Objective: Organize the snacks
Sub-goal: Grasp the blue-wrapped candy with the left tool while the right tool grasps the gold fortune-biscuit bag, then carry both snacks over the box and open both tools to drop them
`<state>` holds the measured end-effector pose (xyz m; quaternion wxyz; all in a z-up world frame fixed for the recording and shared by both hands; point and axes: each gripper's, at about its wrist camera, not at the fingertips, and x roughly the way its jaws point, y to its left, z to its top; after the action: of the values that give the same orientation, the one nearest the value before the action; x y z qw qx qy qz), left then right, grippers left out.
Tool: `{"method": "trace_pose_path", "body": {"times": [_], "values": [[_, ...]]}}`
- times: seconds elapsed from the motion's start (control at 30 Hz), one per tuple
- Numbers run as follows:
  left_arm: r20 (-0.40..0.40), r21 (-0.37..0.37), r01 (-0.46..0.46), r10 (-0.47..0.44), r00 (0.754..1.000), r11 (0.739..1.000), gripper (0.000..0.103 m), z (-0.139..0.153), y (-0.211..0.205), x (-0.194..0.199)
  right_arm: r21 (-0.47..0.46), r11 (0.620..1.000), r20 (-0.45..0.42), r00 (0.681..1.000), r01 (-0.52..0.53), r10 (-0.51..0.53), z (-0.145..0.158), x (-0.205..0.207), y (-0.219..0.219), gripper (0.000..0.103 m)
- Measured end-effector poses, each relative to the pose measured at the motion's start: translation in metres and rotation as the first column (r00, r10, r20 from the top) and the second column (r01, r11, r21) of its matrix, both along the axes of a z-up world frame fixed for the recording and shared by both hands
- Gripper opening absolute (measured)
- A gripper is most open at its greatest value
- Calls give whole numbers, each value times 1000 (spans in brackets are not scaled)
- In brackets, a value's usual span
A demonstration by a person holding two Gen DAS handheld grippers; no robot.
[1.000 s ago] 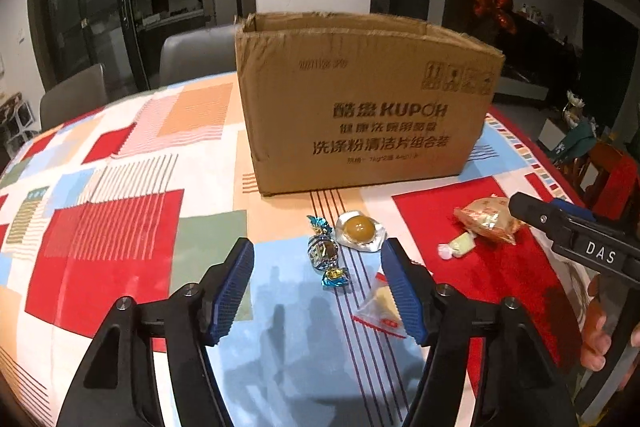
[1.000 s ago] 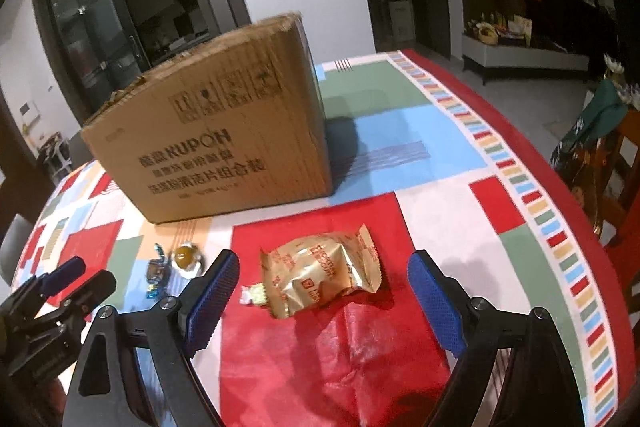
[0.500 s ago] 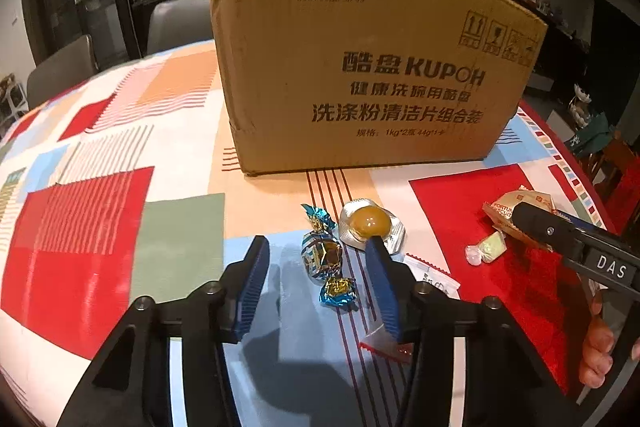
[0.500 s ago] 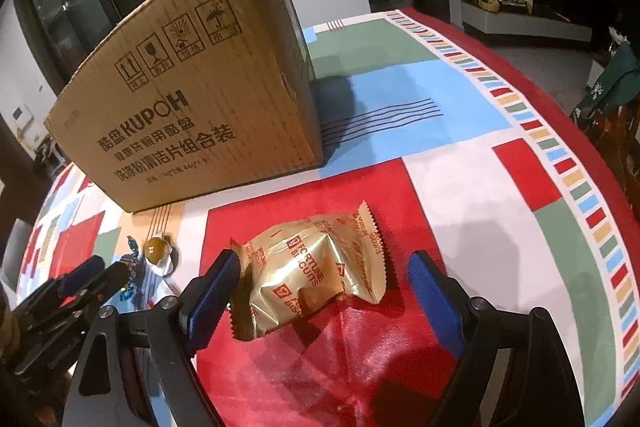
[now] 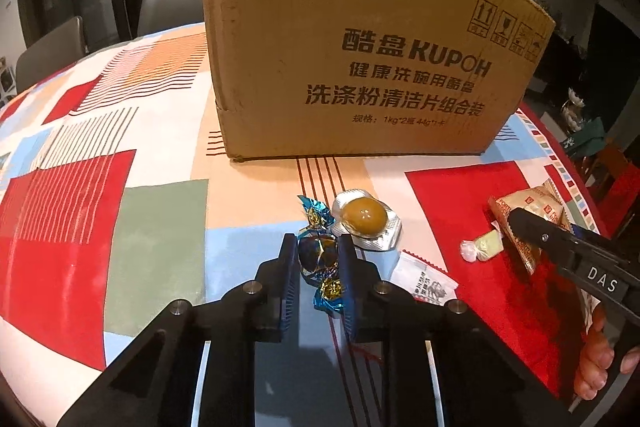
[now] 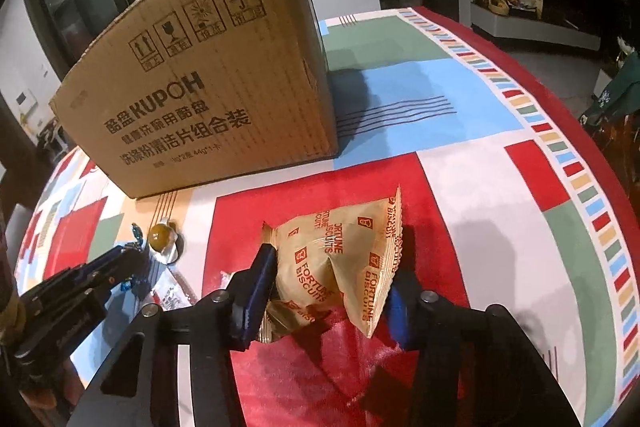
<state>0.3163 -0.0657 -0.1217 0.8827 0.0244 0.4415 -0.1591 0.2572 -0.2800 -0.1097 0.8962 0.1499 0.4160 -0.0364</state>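
Observation:
A brown cardboard box (image 5: 360,59) stands on the patterned table; it also shows in the right wrist view (image 6: 208,95). My left gripper (image 5: 319,257) is shut on a blue-and-gold foil candy (image 5: 318,255) lying on the table. A round amber jelly in a clear cup (image 5: 366,217) lies just beyond it. My right gripper (image 6: 332,273) is shut on a gold fortune biscuit packet (image 6: 340,259), its pads pressing both sides. The packet also shows in the left wrist view (image 5: 532,207), behind the right gripper's finger.
A white sachet with red edge (image 5: 424,281) and a small pale wrapped candy (image 5: 482,247) lie between the two grippers. Grey chairs (image 5: 168,3) stand behind the table. The table's striped edge (image 6: 576,167) curves along the right.
Both grippers moved forward and down and closed: the left onto the foil candy, the right onto the fortune biscuit packet.

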Motion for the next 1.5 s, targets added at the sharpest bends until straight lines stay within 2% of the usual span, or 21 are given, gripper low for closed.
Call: {"method": "trace_pose_path", "body": {"times": [0.5, 0.83, 1.17, 1.5], "values": [[56, -64, 19, -16, 998, 998, 21, 45, 7, -36, -12, 1000, 90, 996, -28, 29, 42, -29, 12, 49], [122, -70, 36, -27, 992, 997, 21, 83, 13, -61, -53, 997, 164, 984, -58, 66, 80, -53, 24, 49], [227, -106, 72, -47, 973, 992, 20, 136, 15, -78, -70, 994, 250, 964, -78, 93, 124, -65, 28, 49], [315, -99, 96, -61, 947, 990, 20, 181, 13, -73, -119, 988, 327, 935, -101, 135, 166, -61, 34, 49]]}}
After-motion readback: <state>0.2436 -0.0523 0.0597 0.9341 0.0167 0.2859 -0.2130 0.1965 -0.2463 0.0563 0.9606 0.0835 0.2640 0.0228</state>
